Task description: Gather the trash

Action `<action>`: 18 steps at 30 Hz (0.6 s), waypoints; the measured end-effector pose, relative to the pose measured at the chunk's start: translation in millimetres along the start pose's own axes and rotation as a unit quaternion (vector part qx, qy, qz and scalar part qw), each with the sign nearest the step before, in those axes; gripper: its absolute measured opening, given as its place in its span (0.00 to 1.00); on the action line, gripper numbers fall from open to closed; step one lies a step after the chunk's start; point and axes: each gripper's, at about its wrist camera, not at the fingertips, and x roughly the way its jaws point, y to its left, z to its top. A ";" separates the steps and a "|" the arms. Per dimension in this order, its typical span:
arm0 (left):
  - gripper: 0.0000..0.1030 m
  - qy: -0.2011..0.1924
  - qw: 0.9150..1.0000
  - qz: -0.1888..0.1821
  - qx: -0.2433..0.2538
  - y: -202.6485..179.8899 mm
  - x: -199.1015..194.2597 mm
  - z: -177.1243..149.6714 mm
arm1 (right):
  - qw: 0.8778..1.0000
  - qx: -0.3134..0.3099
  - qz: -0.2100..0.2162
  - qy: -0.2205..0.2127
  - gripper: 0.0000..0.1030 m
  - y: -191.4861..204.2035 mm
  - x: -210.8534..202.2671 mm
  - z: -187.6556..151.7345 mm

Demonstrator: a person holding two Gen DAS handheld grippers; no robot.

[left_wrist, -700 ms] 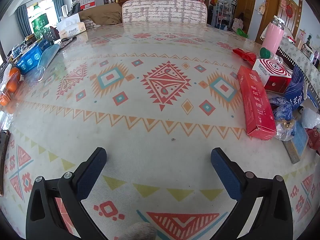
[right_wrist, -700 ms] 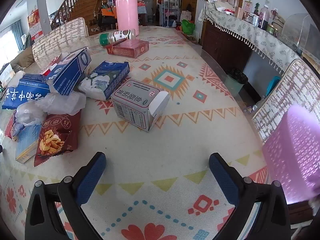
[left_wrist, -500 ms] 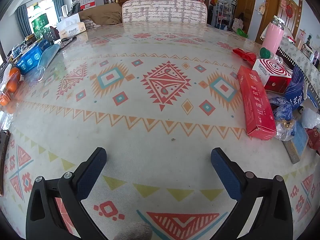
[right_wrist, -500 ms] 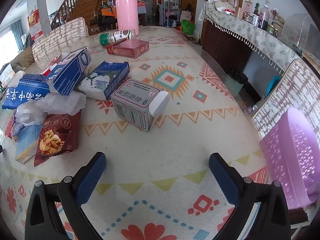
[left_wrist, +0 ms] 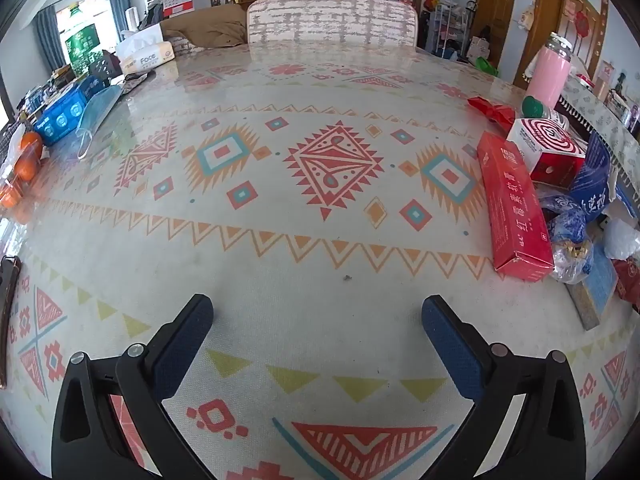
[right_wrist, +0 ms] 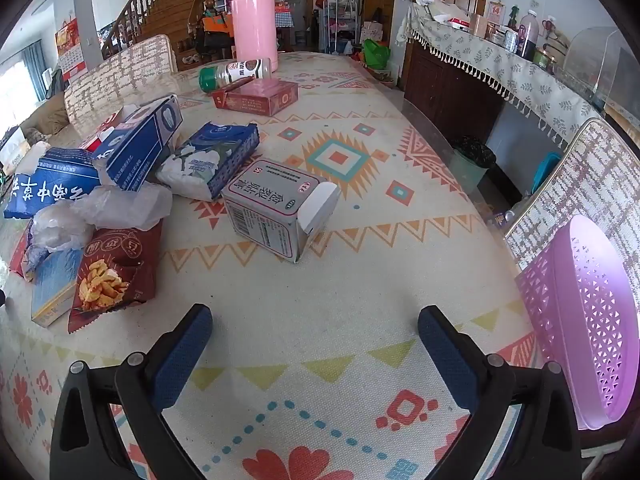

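Observation:
Trash lies in a heap on the patterned table [right_wrist: 360, 280]. In the right wrist view it shows a grey carton with an open flap [right_wrist: 276, 208], a red snack bag [right_wrist: 116, 272], clear plastic bags [right_wrist: 108, 212], blue boxes [right_wrist: 140, 144] and a tissue pack [right_wrist: 212, 160]. A purple perforated basket [right_wrist: 584, 320] is at the right table edge. My right gripper [right_wrist: 316, 332] is open and empty above the table, in front of the carton. My left gripper [left_wrist: 318, 322] is open and empty over bare cloth; a long red box [left_wrist: 514, 204] lies to its right.
A pink thermos [right_wrist: 254, 28], a lying bottle [right_wrist: 236, 72] and a red flat box [right_wrist: 256, 98] stand at the far end. In the left wrist view a tissue box [left_wrist: 146, 54], a face mask [left_wrist: 96, 112] and oranges [left_wrist: 30, 152] line the left edge. Chairs surround the table.
The purple basket at the right edge of the right wrist view has moved up and further into view. Both grippers have stayed still and open.

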 end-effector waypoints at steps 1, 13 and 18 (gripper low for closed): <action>1.00 0.001 1.000 0.005 -0.005 -0.7 -0.6 -0.5 | 1.000 0.000 0.000 0.000 1.00 0.0 0.0 0.0; 1.00 0.000 1.000 0.003 -0.001 -3.6 -4.9 -8.4 | 1.000 0.000 0.000 0.000 1.00 -0.3 0.1 -0.3; 1.00 0.008 1.000 -0.003 0.005 -4.5 -6.4 -8.9 | 1.000 0.000 0.002 0.003 1.00 -0.1 0.6 -0.2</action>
